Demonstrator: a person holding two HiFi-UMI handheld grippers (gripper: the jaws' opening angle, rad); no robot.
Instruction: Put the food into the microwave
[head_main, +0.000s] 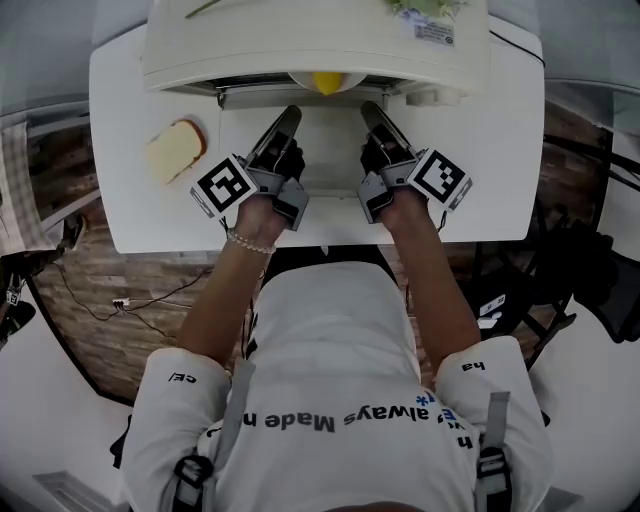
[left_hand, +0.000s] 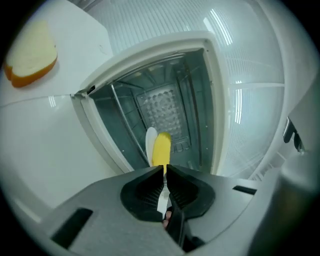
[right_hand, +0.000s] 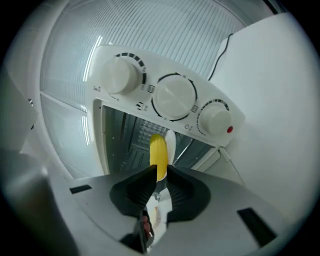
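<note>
At the upper left of the head view a slice of bread (head_main: 175, 150) lies on the white table (head_main: 480, 150), apart from the action and not held by anything. Just right of it, the left gripper (head_main: 290, 112) points up the frame toward the microwave (head_main: 320, 40); in its own view the left gripper (left_hand: 165, 172) has its jaws pinched nearly together on the thin rim of a white plate (left_hand: 151, 142).

In the top centre, the plate (head_main: 303, 78) carries a yellow piece of food (head_main: 327, 82) and sits right at the mouth of the open cavity (left_hand: 165, 100), half under the microwave's top edge. I cannot tell whether it rests on the rack yet.

To the right, the right gripper (head_main: 372, 108) mirrors the left; its view shows the right gripper (right_hand: 159, 172) clamped on the opposite rim, with the knobs (right_hand: 172, 95) above.

I'd say the plate is going in now. To do it well, both hands should push forward together and level, so the food doesn't roll, and let go only once the plate is fully seated.
</note>
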